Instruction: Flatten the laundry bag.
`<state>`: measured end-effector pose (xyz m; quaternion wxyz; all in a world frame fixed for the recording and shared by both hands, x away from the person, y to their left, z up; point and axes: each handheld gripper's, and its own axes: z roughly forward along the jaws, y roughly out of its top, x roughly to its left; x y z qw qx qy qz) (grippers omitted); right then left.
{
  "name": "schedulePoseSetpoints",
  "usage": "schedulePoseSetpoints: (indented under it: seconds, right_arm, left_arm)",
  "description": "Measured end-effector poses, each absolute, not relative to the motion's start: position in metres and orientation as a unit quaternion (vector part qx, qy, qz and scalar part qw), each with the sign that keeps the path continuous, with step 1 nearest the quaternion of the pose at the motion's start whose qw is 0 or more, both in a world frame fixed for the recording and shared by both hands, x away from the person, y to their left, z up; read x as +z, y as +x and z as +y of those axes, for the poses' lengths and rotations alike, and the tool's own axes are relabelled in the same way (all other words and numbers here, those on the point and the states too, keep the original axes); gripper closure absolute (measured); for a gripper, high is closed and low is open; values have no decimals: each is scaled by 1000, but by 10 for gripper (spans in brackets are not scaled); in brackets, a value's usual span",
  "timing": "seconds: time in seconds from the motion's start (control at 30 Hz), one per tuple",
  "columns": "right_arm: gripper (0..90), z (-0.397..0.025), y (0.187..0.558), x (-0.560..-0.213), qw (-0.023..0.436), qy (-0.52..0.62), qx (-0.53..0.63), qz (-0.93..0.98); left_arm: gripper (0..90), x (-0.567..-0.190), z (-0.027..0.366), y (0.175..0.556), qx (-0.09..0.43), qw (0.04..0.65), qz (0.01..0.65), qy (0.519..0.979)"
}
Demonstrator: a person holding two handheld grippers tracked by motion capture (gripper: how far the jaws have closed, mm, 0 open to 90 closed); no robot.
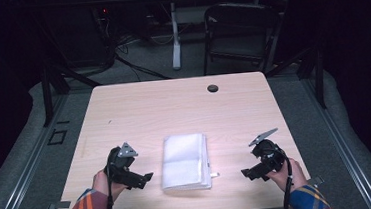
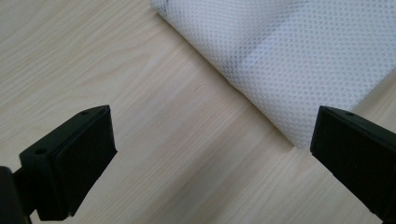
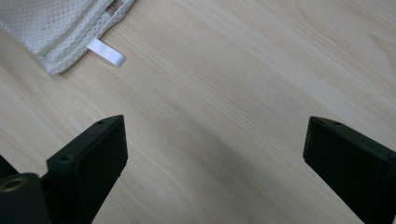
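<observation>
Folded white cloth (image 1: pixel 185 161) lies flat mid-table (image 1: pixel 173 105). Left gripper (image 1: pixel 146 178) & right gripper (image 1: pixel 246 173) flank it, jaws spread wide, empty, prob. lined up to pinch opposite edges.

High view dim, surroundings black, table (image 1: pixel 184 109) evenly lit; gripper views bright, sharp, soft shadows.

I see a pale wood-grain table (image 1: pixel 138 108) with rounded corners. A folded white mesh cloth (image 1: pixel 185 160) lies flat near my edge, its small white tag (image 1: pixel 214 174) on the wood; a black round cap (image 1: pixel 213 88) sits at the far edge.
</observation>
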<state>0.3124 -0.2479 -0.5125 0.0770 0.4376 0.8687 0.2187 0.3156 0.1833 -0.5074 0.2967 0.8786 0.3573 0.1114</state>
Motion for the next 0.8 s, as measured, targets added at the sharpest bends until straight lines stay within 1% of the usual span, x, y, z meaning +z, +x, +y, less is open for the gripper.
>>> schedulePoseSetpoints:
  seconds: [0.17,0.2,0.3,0.43,0.53,0.6,0.7,0.73,0.8]
  right_arm:
    - [65,-245,314,-514,69,433,212,874]
    - [67,-243,315,-515,61,432,218,873]
    - [68,-243,315,-515,67,430,212,875]
    - [72,-243,315,-515,61,434,224,871]
    - [73,-242,316,-515,64,432,218,873]
    - [73,-239,316,-515,62,432,218,873]
    - [75,-237,316,-515,58,430,222,873]
    - [75,-237,316,-514,56,430,222,873]
    - [76,-236,316,-515,60,433,222,872]
  left_arm:
    - [0,-507,177,316,109,300,351,880]
    - [1,-508,175,315,107,303,351,880]
    - [1,-507,173,315,111,302,345,882]
    - [0,-507,167,314,113,309,340,881]
    - [1,-509,159,314,107,301,331,888]
    - [4,-514,154,317,92,293,328,893]
    - [7,-515,151,317,89,294,324,895]
    - [9,-514,146,317,84,295,312,899]
    - [14,-515,143,316,88,297,311,899]
